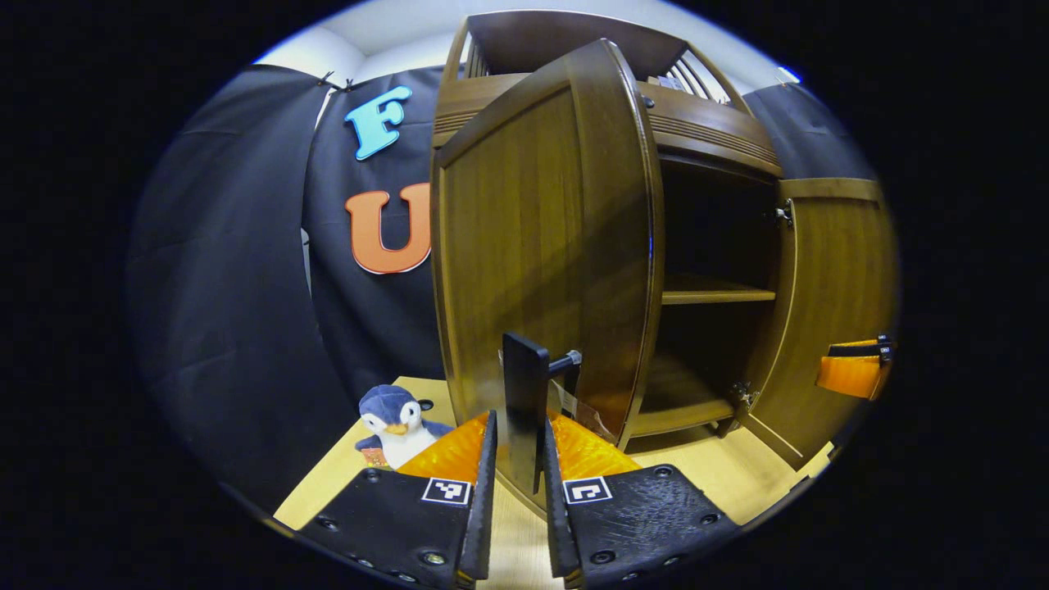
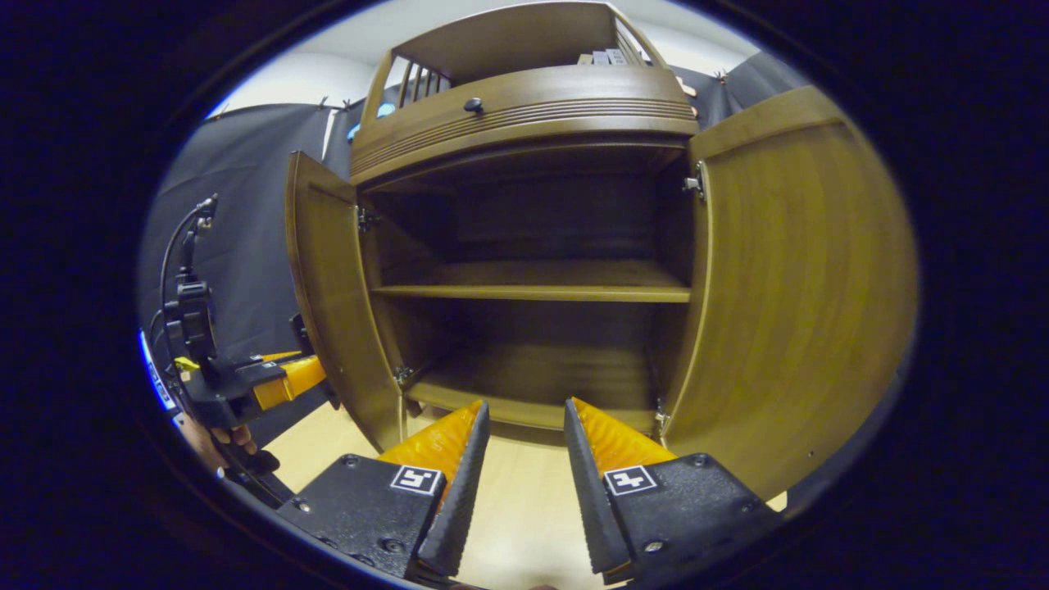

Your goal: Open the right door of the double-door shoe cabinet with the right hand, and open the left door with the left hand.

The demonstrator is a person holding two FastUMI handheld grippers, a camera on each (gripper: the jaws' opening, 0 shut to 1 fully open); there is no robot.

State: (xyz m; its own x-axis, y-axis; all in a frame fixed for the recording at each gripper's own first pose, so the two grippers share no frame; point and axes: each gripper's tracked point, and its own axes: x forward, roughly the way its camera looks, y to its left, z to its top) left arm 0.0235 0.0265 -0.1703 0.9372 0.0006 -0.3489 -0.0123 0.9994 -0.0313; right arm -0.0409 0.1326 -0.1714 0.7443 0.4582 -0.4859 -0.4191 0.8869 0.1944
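In the left gripper view, the left gripper [image 1: 515, 459] has its jaws pinching the dark bar handle [image 1: 524, 401] of the brown wooden shoe cabinet's left door [image 1: 541, 246], swung well out; the right door [image 1: 828, 303] also stands open. A plush penguin [image 1: 393, 422] sits on the pale wooden table [image 1: 737, 475].

In the right gripper view, the right gripper [image 2: 524, 442] faces the open cabinet, jaws spread, holding nothing. Both doors look open, so the task seems nearly done; only release remains. No readable writing.

Light: even and overhead, both views bright | Shadow: shoe cabinet [image 2: 533, 246] interior ahead of the jaws goes dark | Glare: soft sheen on left door [image 1: 541, 246] | Distortion: fisheye bends edges | Focus: sharp, no blur
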